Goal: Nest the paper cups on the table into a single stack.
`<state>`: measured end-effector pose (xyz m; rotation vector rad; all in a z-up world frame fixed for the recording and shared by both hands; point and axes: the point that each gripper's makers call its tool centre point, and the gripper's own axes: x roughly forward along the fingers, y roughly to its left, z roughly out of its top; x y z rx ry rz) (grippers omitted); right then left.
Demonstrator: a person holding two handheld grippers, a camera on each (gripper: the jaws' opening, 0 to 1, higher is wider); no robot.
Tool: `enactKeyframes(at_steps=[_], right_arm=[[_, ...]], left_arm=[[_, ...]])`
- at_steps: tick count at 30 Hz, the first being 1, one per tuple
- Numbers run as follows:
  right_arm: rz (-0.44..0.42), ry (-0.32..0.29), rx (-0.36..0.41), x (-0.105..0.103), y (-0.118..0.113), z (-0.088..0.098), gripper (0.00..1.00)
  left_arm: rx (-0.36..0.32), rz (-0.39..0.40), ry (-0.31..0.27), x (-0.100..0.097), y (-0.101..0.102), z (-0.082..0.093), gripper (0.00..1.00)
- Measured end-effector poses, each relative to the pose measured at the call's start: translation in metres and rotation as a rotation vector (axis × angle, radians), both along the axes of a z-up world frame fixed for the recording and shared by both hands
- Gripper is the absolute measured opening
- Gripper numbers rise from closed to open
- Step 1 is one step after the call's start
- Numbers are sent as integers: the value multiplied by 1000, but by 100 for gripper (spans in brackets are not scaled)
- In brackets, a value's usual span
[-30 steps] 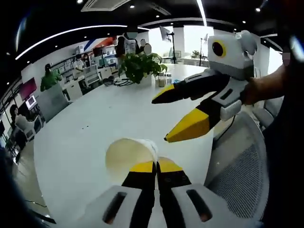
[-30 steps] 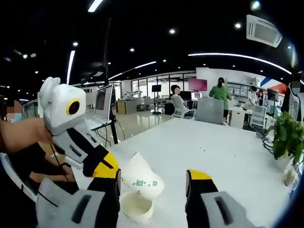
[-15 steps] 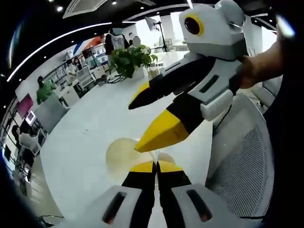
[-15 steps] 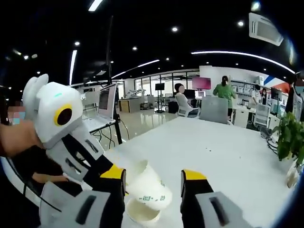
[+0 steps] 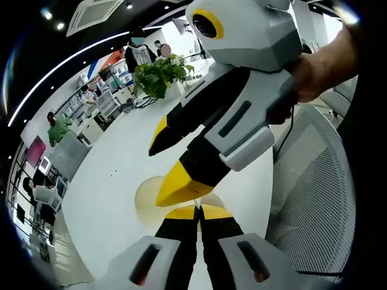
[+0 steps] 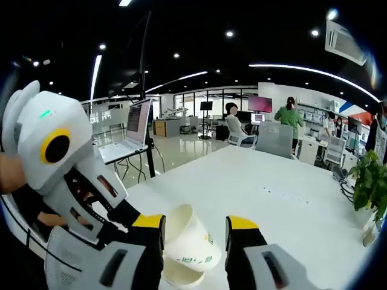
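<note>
Jaws of the left gripper (image 5: 197,212) are pressed together in the left gripper view, their yellow tips pinching the near rim of a paper cup (image 5: 147,200) whose pale open mouth shows just beyond them, above the white worktop (image 5: 115,181). From the right, the right gripper (image 5: 166,163) reaches in, held by a hand (image 5: 326,66); its two jaws stand spread, the lower yellow-tipped one touching or just over the cup's mouth, the upper one well above it. A white mesh chair (image 5: 314,199) stands at the right, and a potted plant (image 5: 158,74) sits at the far end of the worktop.

In the right gripper view, this gripper's own jaws rise spread on either side of the tilted paper cup, which is white with small green print; whether they touch it I cannot tell. The left gripper comes in from the left, its yellow tip at the cup's rim. Beneath the tilted cup sits a second cup (image 6: 175,276), open-mouthed, on the worktop. A laptop (image 6: 130,136) stands far left, and people sit at desks beyond.
</note>
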<state>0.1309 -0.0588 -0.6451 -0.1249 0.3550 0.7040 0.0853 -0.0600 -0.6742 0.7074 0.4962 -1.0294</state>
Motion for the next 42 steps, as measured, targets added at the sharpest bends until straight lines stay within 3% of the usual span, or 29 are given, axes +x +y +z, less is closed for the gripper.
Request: enactKeyframes(at_steps=[7, 11, 14, 19, 22, 35, 39, 42], right_arm=[[-10, 35, -25, -1, 0, -13, 30], [-24, 58, -24, -1, -1, -14, 20], [-58, 97, -13, 1, -4, -17, 12], [-100, 119, 3, 5, -11, -18, 2], [-116, 135, 29, 7, -14, -17, 0], [-202, 222, 146, 13, -30, -20, 0], [-226, 263, 204, 12, -35, -21, 0], [-234, 265, 211, 13, -38, -21, 0]], left_arm=[[50, -36, -39, -3, -1, -4, 0], [60, -56, -57, -5, -4, -4, 0], [81, -81, -110, -4, -8, -1, 0], [113, -121, -135, -8, -12, -5, 0], [114, -128, -140, -9, -13, -4, 0], [24, -111, -170, -8, -13, 15, 0], [-50, -79, -181, -5, -11, 28, 2], [-179, -42, -173, -4, -12, 47, 4]])
